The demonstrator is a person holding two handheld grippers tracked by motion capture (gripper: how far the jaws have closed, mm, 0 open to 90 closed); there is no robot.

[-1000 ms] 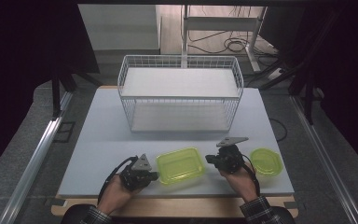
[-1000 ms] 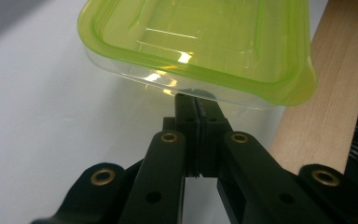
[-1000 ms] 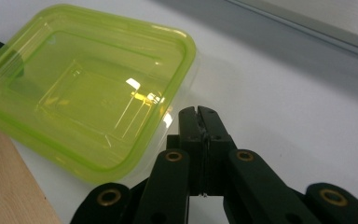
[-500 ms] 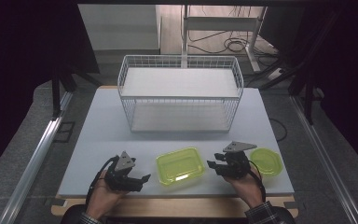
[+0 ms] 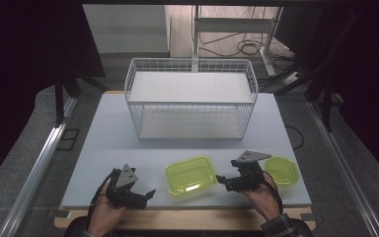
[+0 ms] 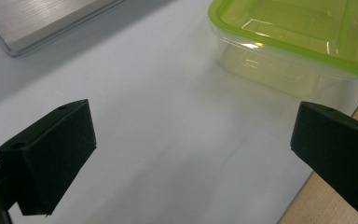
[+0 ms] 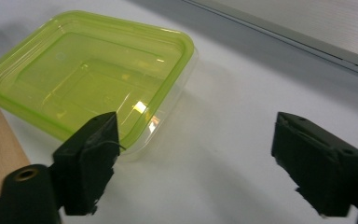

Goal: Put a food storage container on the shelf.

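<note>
Both sets of jaws have just been opening and both now stand wide with nothing between them. The left gripper (image 5: 150, 193) gapes over bare white table (image 5: 103, 148), its jaws aimed at the rectangular green container (image 5: 190, 175), which lies just off to its right; in the left gripper view that container (image 6: 298, 42) sits ahead and clear of the pads, not touched. The right gripper (image 5: 220, 181) is spread just as wide on the container's other side, its tips close to the container's right edge. In the right gripper view the container (image 7: 88, 79) lies beside the left-hand jaw, outside the gap, with bare table between the pads. So the container rests free on the table between the two grippers, lid on. A round green container (image 5: 281, 170) sits beyond the right gripper, away from the rectangular one. Well behind the rectangular container stands the white wire basket (image 5: 191, 101).
</note>
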